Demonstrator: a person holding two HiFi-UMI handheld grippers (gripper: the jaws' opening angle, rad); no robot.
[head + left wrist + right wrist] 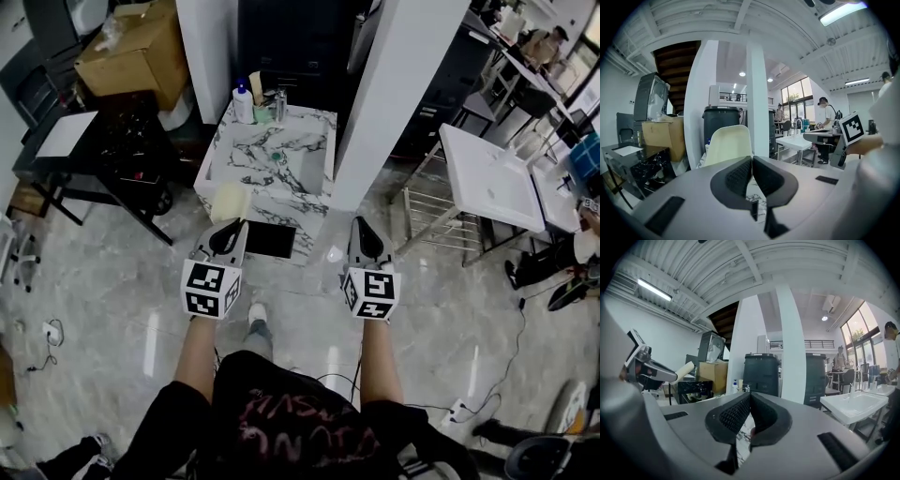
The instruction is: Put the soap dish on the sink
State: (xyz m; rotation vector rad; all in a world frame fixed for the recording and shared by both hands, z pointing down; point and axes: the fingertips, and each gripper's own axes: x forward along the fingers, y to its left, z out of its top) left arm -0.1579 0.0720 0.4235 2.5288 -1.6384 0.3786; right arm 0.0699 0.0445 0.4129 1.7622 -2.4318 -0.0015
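The left gripper (228,228) is holding the cream soap dish (230,201), its jaws clamped on the dish's edge. The dish is sticking out toward 12 o'clock, over the near left corner of the marble sink (312,178). The right gripper (365,231) is hovering at 3 o'clock of the left one (jaws pressed together, nothing between them).

Left hand-held gripper (232,228) pinching soap dish (230,201), right hand-held gripper (363,226) closed, empty

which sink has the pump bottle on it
The marble-veined sink straight ahead, pump bottle at its back left corner; the sink at right is plain white.
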